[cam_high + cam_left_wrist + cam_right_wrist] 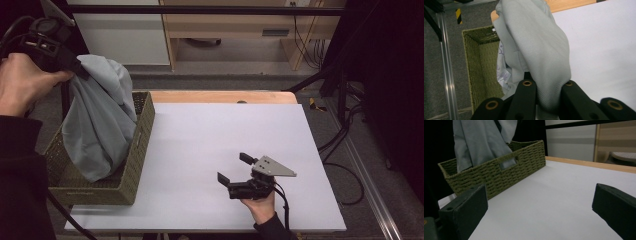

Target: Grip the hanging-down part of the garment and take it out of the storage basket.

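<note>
- The cloth (100,125) is a soft, pale grey-blue knit with a fine ribbed weave; it hangs in long loose folds, bunched at the top and rounded at the bottom. In the left gripper view a paler piece with a faint lilac print shows among its folds.
- The left claw (80,71) is pinching the cloth at its gathered top, its black jaws pressed together on a thick fold of fabric; a hand (22,80) in a dark sleeve holds it up above the basket.
- The cloth's lower end hangs down inside the basket (142,131), while most of its length is lifted above the rim.
- The basket is a rectangular, olive-green woven box with straight walls, a coarse plaited texture and a slot handle cut in its end wall. It stands at the left edge of the desk.
- The right claw (235,169) is spread wide with nothing between its blocky matte black jaws; it is held low over the desk, well apart from the basket, with a grey three-cornered plate on top.
- The desk (225,130) has a smooth, matte white top with a strip of light wood along its far edge.
- Beyond it lie grey carpet, pale wooden furniture, a white cabinet, a black bar across the back and black cables at the right on the floor.
</note>
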Demonstrator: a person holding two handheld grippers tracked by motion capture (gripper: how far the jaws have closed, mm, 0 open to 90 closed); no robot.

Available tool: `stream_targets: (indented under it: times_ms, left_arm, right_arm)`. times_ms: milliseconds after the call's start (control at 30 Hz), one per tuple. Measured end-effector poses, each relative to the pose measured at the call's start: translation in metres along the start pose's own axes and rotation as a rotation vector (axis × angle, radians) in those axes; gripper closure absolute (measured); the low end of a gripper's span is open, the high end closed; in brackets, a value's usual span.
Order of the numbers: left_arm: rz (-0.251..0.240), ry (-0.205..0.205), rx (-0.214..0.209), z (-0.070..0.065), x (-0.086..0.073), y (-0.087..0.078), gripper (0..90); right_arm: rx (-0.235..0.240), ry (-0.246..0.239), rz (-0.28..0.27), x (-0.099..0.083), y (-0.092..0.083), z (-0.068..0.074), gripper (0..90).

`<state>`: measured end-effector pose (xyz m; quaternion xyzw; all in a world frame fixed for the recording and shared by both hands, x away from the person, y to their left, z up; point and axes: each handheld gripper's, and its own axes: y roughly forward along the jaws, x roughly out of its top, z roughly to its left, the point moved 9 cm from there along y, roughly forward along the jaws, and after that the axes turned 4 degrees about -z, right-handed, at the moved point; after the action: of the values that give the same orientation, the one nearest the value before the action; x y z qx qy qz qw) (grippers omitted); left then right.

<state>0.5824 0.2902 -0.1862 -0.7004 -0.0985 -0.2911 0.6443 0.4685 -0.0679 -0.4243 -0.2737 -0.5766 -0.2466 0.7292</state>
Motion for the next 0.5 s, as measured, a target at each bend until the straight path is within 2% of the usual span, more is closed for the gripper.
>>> stream_targets:
  times_ms: [67,167,200,233,267,300,333,367,400,500]
  left_arm:
    - [0.003,0.002,0.003,0.0,0.0,0.001,86.8]
    - [0.016,0.008,0.004,0.0,-0.001,0.003,86.8]
    - [0.018,0.007,0.002,0.0,-0.001,0.003,86.8]
    - [0.022,0.006,0.0,-0.001,-0.001,0.003,86.8]
    - [0.022,0.008,0.001,-0.001,-0.001,0.004,86.8]
    - [0.022,0.008,0.001,-0.001,-0.001,0.004,86.8]
    - [0.026,0.008,0.002,0.0,-0.001,0.005,86.8]
    - [0.026,0.008,0.002,0.0,-0.001,0.005,86.8]
    - [0.029,0.007,0.0,0.0,-0.001,0.006,86.8]
    - [0.035,0.014,-0.003,-0.002,-0.001,0.008,86.8]
  right_arm:
    - [0.01,0.0,0.0,0.002,0.004,0.003,0.6]
    - [0.052,-0.001,0.007,0.007,0.024,0.015,0.9]
    - [0.077,-0.007,0.005,0.01,0.037,0.023,1.1]
    - [0.077,-0.007,0.005,0.01,0.037,0.023,1.1]
    - [0.095,-0.013,0.013,0.012,0.049,0.031,1.2]
    - [0.095,-0.013,0.013,0.012,0.049,0.031,1.2]
    - [0.113,-0.011,0.017,0.015,0.061,0.038,1.2]
    - [0.113,-0.011,0.017,0.015,0.061,0.038,1.2]
    - [0.123,-0.013,0.015,0.018,0.071,0.042,1.4]
    - [0.134,0.0,0.008,0.022,0.08,0.045,1.7]
